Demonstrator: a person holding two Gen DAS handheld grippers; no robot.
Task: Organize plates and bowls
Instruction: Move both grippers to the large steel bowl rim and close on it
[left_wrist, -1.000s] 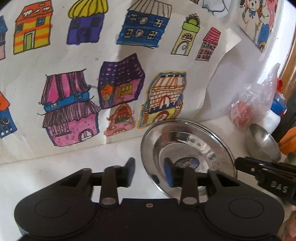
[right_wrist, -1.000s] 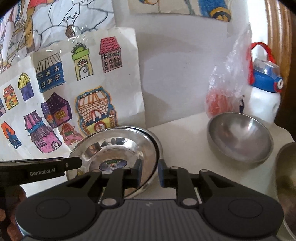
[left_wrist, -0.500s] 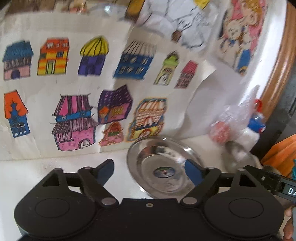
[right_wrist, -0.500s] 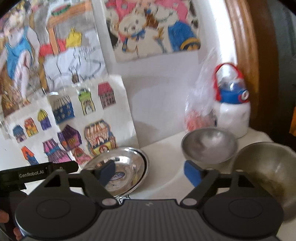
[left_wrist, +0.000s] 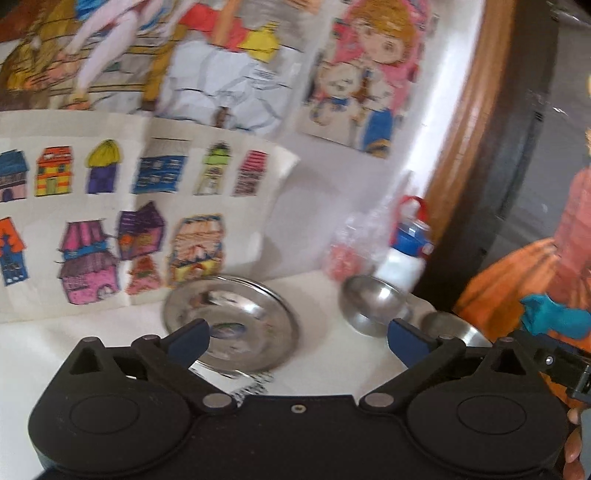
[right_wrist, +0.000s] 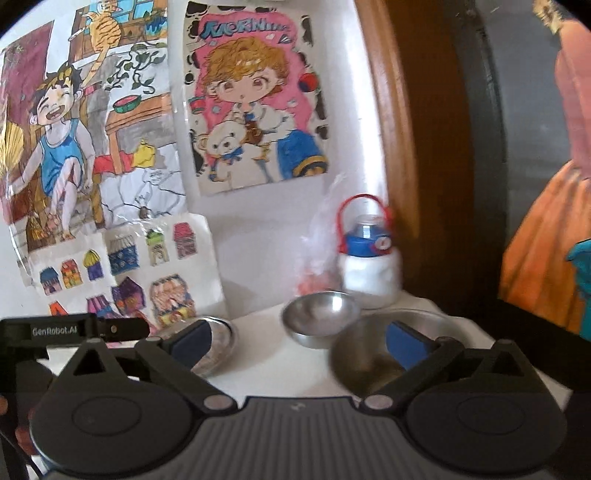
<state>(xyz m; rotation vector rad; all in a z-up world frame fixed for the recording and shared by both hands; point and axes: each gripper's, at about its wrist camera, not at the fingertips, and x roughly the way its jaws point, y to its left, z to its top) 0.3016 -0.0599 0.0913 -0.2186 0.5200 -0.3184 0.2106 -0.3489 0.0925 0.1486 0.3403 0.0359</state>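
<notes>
Steel dishes on the white table, both grippers' jaws opening

Left gripper (left_wrist: 299, 338) holds nothing; the empty plate (left_wrist: 236, 325) lies just beyond its left finger. Right gripper (right_wrist: 298, 338) holds nothing; small bowl (right_wrist: 320, 321) ahead, large bowl (right_wrist: 369, 354) behind its right finger, contents unclear.

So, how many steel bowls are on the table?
2: the small bowl stands before the white bottle; the large bowl sits nearer, at the right. More may be hidden.

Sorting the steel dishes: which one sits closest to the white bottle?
The small bowl, right in front of the bottle; the big bowl and plate lie farther.
</notes>
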